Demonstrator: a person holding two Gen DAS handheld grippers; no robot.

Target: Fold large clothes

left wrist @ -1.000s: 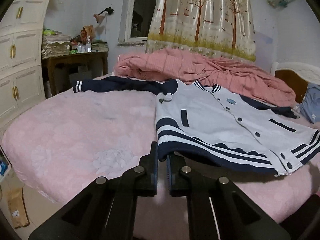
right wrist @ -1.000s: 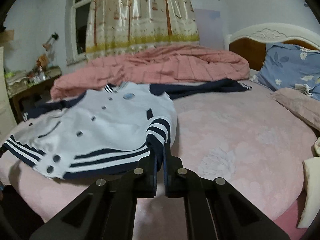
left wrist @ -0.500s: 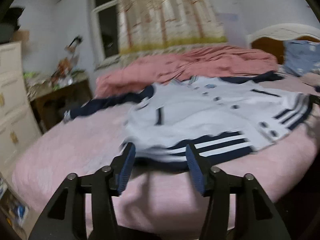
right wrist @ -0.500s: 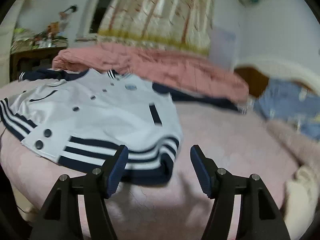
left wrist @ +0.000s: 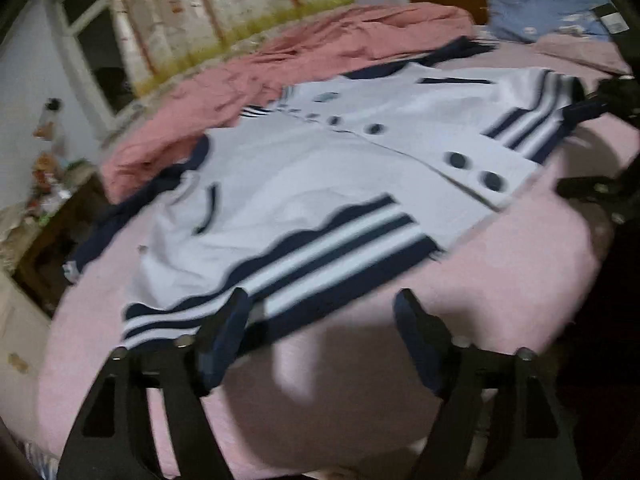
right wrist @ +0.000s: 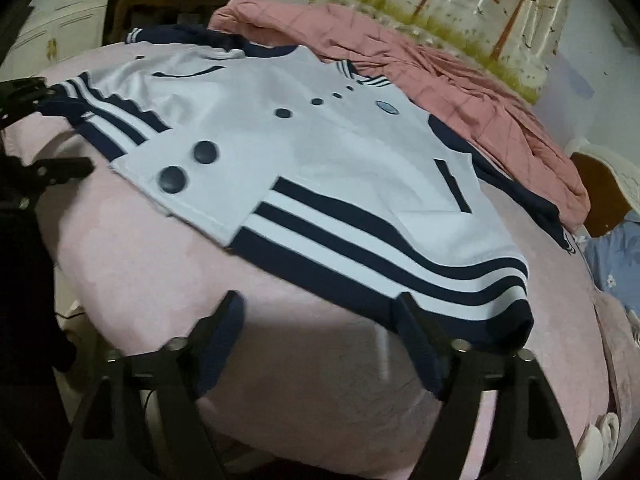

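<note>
A white jacket [left wrist: 304, 184] with navy sleeves, navy hem stripes and dark buttons lies flat, front up, on the pink bed [left wrist: 500, 264]. It also shows in the right wrist view [right wrist: 328, 152]. My left gripper [left wrist: 320, 316] is open and empty, just in front of the striped hem at the jacket's left corner. My right gripper [right wrist: 320, 316] is open and empty, just in front of the hem at the jacket's right corner. Each gripper appears dark at the edge of the other's view.
A rumpled pink quilt [left wrist: 280, 60] lies behind the jacket, also in the right wrist view [right wrist: 440, 68]. A blue floral pillow [left wrist: 548, 4] and wooden headboard [right wrist: 600, 192] sit at the bed's head. A cluttered desk [right wrist: 168, 0] and white cabinet [right wrist: 52, 28] stand beyond the bed's far side.
Both grippers let go of the hem corners and opened wide. Both drew back and turned toward the jacket's middle. The jacket now lies flat on the bed.
</note>
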